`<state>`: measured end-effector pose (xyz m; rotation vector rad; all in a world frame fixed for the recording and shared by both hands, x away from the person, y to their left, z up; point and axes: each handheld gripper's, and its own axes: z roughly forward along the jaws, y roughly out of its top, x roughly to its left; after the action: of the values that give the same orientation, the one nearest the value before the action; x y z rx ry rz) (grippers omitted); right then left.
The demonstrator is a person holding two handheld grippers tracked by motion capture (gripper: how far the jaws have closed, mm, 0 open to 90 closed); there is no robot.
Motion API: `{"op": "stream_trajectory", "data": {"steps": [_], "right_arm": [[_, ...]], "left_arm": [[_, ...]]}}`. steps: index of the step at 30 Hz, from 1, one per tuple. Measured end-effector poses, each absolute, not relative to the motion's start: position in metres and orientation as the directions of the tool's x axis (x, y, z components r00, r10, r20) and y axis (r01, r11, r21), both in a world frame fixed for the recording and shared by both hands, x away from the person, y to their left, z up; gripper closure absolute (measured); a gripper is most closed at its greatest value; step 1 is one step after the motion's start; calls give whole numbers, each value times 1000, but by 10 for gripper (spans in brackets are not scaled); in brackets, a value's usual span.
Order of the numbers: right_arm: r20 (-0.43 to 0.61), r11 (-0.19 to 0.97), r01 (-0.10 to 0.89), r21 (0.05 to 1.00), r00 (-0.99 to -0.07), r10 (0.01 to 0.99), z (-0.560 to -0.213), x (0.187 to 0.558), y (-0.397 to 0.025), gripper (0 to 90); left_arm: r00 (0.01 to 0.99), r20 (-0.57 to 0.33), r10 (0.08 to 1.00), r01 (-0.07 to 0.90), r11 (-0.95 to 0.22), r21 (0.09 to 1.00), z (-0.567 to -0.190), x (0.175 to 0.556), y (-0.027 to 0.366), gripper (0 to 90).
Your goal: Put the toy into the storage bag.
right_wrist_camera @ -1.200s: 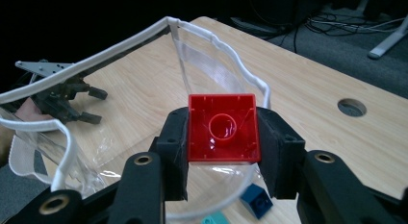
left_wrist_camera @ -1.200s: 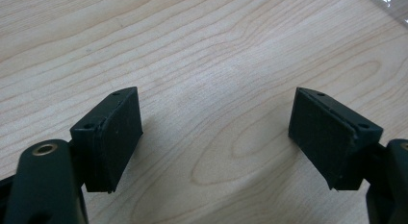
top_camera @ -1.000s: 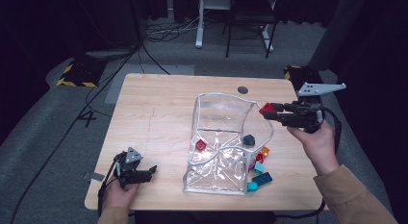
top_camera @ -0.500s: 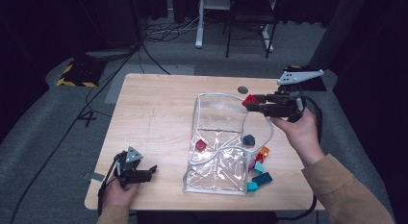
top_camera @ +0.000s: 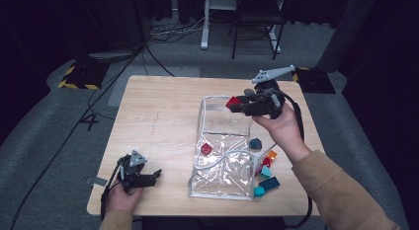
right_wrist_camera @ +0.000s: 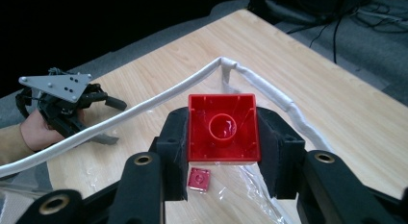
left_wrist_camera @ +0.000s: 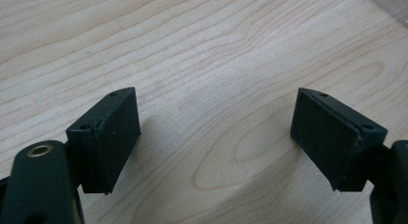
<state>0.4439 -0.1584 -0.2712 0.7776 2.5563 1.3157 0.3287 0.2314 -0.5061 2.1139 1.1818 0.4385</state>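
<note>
Red brick (right_wrist_camera: 222,128): clamped between the right gripper (top_camera: 236,103) jaws, hollow underside toward the camera, held above the clear bag's (top_camera: 225,141) open mouth.
Small red brick (top_camera: 206,149): lying inside the clear bag.
Loose bricks (top_camera: 267,171): on the counter (top_camera: 158,116), just beside the bag.
Left gripper (top_camera: 154,175): jaws apart, low over bare counter, well apart from the bag.

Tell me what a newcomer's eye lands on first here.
First, the red brick clamped in the right gripper, held above the open mouth of the clear plastic bag at mid-table. Next, the bright loose bricks beside the bag's right edge. The left gripper rests open at the table's near-left corner.
</note>
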Motion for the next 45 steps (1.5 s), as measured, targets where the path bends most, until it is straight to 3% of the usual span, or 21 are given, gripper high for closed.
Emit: {"op": "stream_trajectory", "data": {"steps": [17, 32, 35, 45], "right_arm": [[87, 596, 416, 687, -861, 501, -302, 462, -113, 586], [138, 717, 477, 508, -867, 479, -330, 470, -91, 580], [166, 701, 488, 520, -863, 478, -330, 471, -92, 433], [160, 597, 457, 659, -861, 482, -298, 460, -119, 413]], "left_arm": [[534, -31, 845, 621, -368, 692, -506, 329, 232, 179], [536, -32, 844, 621, -368, 692, -506, 329, 232, 179], [536, -33, 844, 620, -367, 693, -506, 329, 232, 179], [535, -31, 844, 621, -369, 692, -506, 329, 232, 178]]}}
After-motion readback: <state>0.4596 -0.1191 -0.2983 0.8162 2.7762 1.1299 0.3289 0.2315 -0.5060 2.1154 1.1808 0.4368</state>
